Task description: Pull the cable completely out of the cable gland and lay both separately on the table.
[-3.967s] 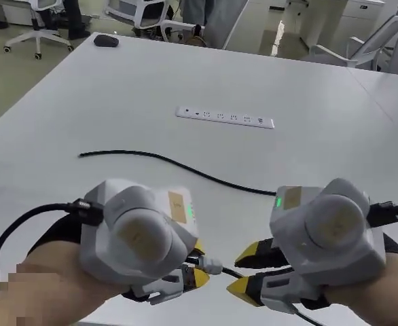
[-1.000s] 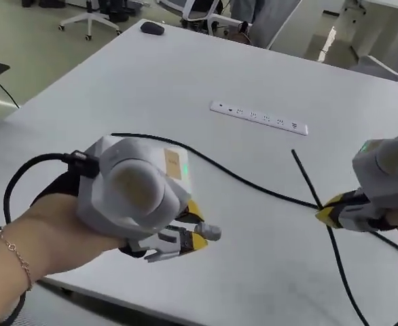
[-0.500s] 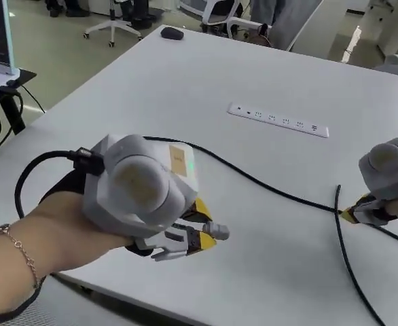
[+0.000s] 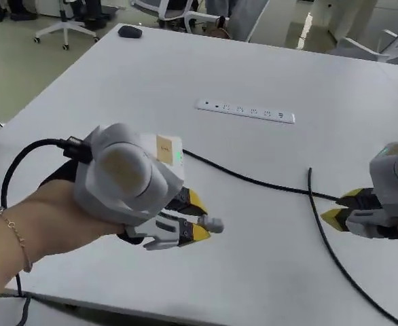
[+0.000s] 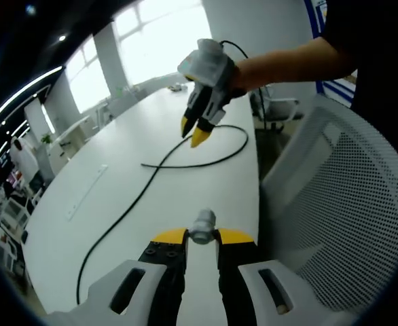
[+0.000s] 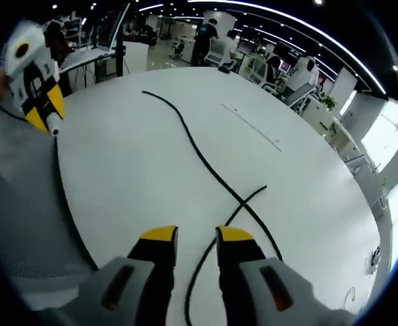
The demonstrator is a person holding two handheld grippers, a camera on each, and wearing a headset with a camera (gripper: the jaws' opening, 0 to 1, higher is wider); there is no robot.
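My left gripper [image 4: 199, 219] hovers over the near part of the white table [image 4: 151, 88], shut on a small grey cable gland [image 4: 212, 224]. The gland [image 5: 202, 225] sits pinched between the yellow tips in the left gripper view, with no cable in it. The black cable [image 4: 253, 180] lies loose on the table and crosses itself near my right gripper [image 4: 341, 208]. That gripper is open, jaws a little apart, just above the cable [image 6: 199, 156], which runs on under the gap between them. The right gripper [image 5: 193, 132] is far from the left gripper [image 6: 46, 112].
A white power strip [image 4: 246, 112] lies across the middle of the table. A dark mouse [image 4: 128, 30] sits at the far corner. Office chairs [image 4: 77, 27] stand beyond the table. A white mesh chair back [image 5: 348, 204] is close beside the left gripper.
The cable has come out of the gland. My right gripper carried its end to the right, then opened, and the cable now lies on the table. The left gripper still holds the gland.
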